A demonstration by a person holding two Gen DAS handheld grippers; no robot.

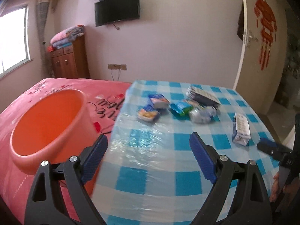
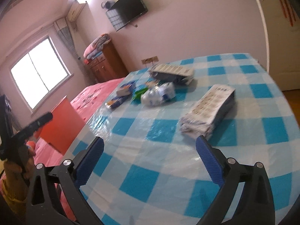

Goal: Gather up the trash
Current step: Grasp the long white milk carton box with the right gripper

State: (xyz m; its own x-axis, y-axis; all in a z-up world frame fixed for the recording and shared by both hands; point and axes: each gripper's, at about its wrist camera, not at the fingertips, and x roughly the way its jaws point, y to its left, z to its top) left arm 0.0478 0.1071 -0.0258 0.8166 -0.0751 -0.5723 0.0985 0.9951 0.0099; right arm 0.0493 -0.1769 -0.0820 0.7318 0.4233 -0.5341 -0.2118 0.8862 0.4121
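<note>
Trash lies on a blue-checked table [image 1: 161,161]: two flattened blue-yellow cartons [image 1: 150,112], a green-blue wrapper [image 1: 181,107], a crushed clear bottle [image 1: 202,113], a dark flat box [image 1: 203,95] and a white milk carton [image 1: 241,129]. An orange bin [image 1: 48,125] stands left of the table on the pink bed. My left gripper [image 1: 148,142] is open and empty over the table's near left edge. My right gripper [image 2: 150,145] is open and empty, its right finger just short of the white milk carton [image 2: 208,110]. The bin [image 2: 61,123] and crushed bottle [image 2: 159,93] also show there.
A pink bedcover [image 1: 56,88] lies left of the table. A wooden cabinet [image 1: 69,60] with folded quilts stands at the far wall under a TV [image 1: 117,8]. A white door [image 1: 260,37] is at the right. The other gripper's finger [image 1: 270,147] shows at the right edge.
</note>
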